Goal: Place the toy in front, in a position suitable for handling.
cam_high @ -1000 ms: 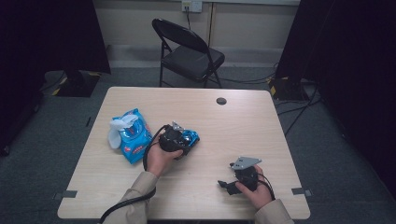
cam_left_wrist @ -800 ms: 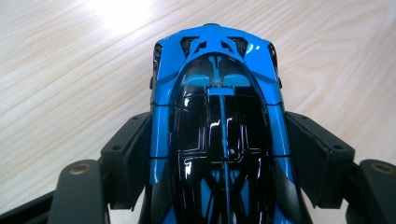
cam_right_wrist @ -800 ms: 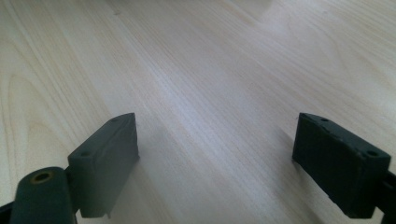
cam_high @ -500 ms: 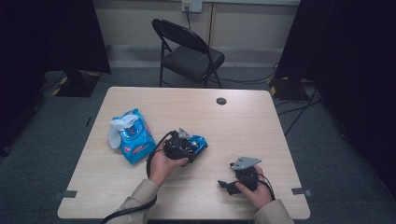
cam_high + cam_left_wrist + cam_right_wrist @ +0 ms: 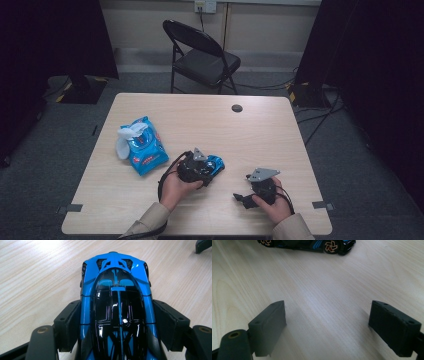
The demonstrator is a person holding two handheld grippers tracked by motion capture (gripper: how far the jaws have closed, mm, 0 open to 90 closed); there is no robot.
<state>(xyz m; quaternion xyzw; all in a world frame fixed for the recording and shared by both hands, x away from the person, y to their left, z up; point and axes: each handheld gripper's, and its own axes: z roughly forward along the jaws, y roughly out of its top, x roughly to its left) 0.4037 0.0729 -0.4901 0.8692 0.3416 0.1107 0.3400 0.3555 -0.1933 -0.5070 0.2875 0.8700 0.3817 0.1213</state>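
A glossy blue and black toy car [image 5: 117, 290] sits lengthwise between the jaws of my left gripper [image 5: 117, 322], whose pads [image 5: 68, 322] press on its two sides. From above, that gripper [image 5: 210, 169] and the car [image 5: 217, 163] are near the middle of the table [image 5: 210, 125], with a hand around the gripper body. My right gripper [image 5: 242, 198] rests near the front edge, to the right. In the right gripper view it [image 5: 328, 322] stands wide open over bare wood. The car [image 5: 312, 244] crosses the top of that view, its orange wheels low at the table top.
A blue pack of wipes [image 5: 142, 146] with a white sheet pulled out lies on the left of the table. A round cable hole [image 5: 237, 107] is near the far edge. A black folding chair [image 5: 202, 55] stands behind the table.
My left gripper has carried the car to the right and toward the front edge, a little lower. The right gripper has stayed where it was.
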